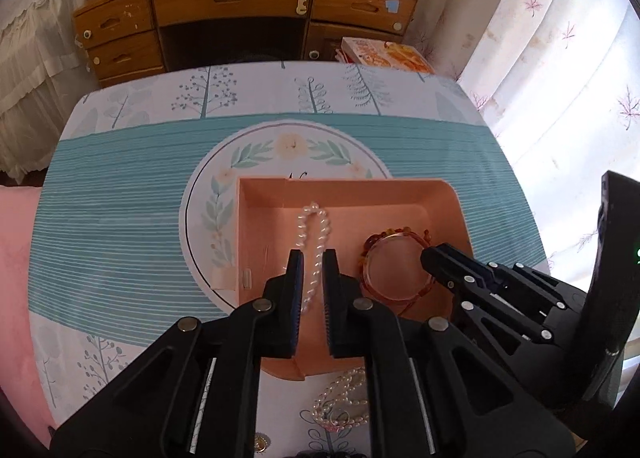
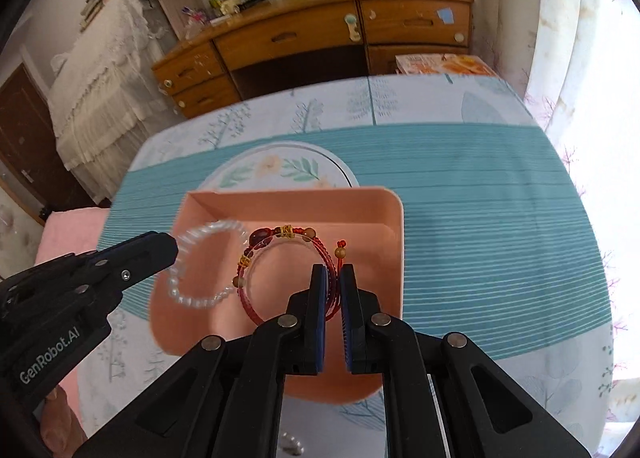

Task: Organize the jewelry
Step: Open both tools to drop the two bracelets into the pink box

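A pink open box [image 1: 408, 188] [image 2: 384, 202] sits on the table. My left gripper [image 1: 313, 258] is shut on a clear bead bracelet [image 1: 310, 226] and holds it over the box's left half; it shows in the right wrist view [image 2: 200, 266] too. My right gripper [image 2: 335, 272] is shut on a red cord bracelet with brown beads [image 2: 280, 242] over the box's right half; this bracelet shows in the left wrist view [image 1: 394, 254]. A pearl necklace [image 1: 344, 398] lies on the table in front of the box.
The table wears a teal striped cloth with a floral medallion [image 1: 132, 218]. A wooden desk with drawers [image 1: 240, 14] stands behind it. A curtain [image 1: 560, 78] hangs at the right. A pink cushion [image 1: 16, 258] lies at the left.
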The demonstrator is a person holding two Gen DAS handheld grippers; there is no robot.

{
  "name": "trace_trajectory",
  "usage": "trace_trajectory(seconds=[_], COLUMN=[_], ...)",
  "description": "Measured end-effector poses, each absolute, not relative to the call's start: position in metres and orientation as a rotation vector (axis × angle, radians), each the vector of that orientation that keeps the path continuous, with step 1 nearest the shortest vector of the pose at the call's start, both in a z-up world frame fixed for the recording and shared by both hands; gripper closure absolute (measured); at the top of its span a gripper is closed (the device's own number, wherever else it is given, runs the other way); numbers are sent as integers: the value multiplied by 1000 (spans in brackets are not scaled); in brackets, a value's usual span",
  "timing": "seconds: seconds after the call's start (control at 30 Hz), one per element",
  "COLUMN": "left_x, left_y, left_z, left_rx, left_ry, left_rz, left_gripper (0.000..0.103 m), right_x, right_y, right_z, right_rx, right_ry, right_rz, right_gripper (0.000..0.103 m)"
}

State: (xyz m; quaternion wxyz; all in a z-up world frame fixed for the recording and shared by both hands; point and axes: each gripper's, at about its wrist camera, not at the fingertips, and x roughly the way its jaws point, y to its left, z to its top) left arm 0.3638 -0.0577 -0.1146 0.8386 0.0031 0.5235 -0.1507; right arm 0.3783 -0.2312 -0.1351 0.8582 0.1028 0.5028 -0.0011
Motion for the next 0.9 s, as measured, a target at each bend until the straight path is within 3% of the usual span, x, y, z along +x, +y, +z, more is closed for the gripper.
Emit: trace_trajectory(seconds=[0.2,0.27,0.33,0.5,0.57,0.63,0.9], left_x=[356,346,335,313,303,292,255], left_y=[-45,-40,-35,-27,-24,-20,-15], left_z=[-128,-125,-119,-111,-106,-100,-85], left_rx=[-5,-3,-2,-27,-29,-32,-44], left_ry=[1102,1072,1044,1030,1010,997,951], left_rz=[-289,-272,-269,-265,-250,-241,-248], left_gripper=[91,91,91,91,91,91,91], right_x=[369,356,344,313,303,291,242], right_y=[-241,-246,-249,-256,-258,-258,-260], right_z=[-150,-145,-139,-119,-115,-109,-79], right_rx=[234,242,265,321,324,315,289], right_ry=[1043,1006,967,940,949,944,876], right_rz=[-3,-4,5,29,7,-12,6], right_gripper=[81,69,63,59,41,35,29])
